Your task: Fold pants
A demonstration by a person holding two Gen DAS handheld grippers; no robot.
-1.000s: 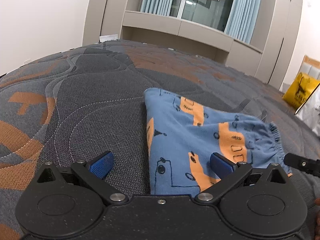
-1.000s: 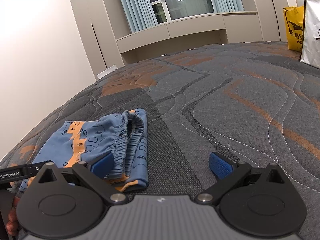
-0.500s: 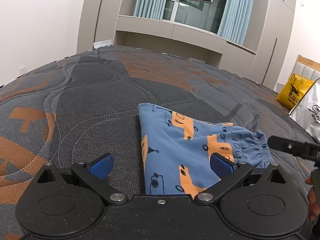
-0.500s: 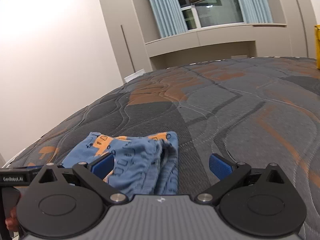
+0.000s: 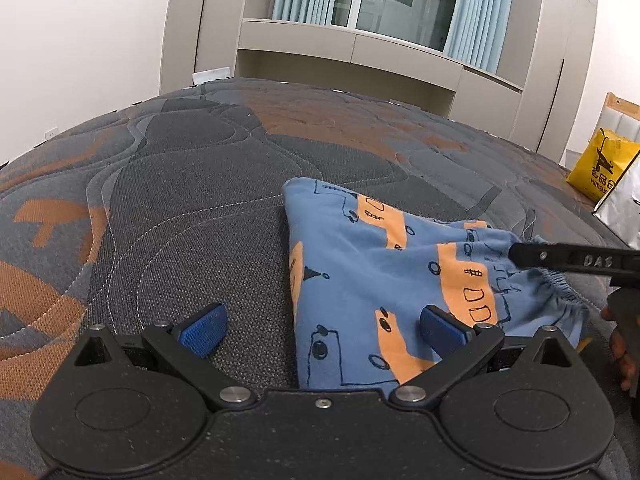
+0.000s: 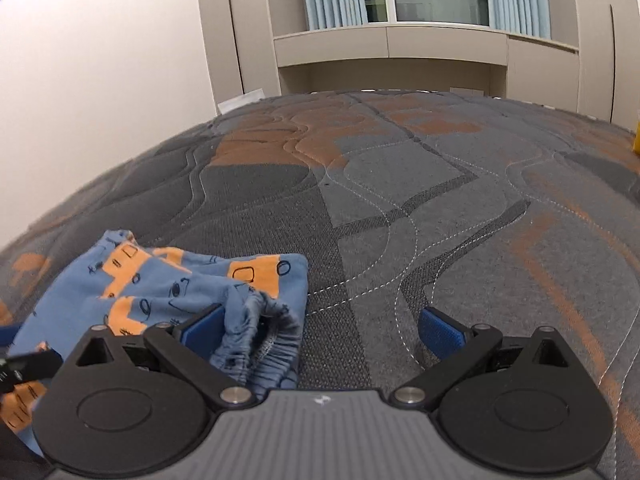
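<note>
Left wrist view: your left gripper [image 5: 322, 326] has its fingers spread apart, holding nothing. The pants [image 5: 384, 280], blue with orange print, lie folded on the bed [image 5: 200, 184]; the right finger hangs over their near edge. A yellow bag [image 5: 600, 170] stands far right.

Right wrist view: your right gripper [image 6: 320, 326] has its fingers apart, its left finger [image 6: 204, 326] just beside the pants' [image 6: 168, 280] waistband.
</note>
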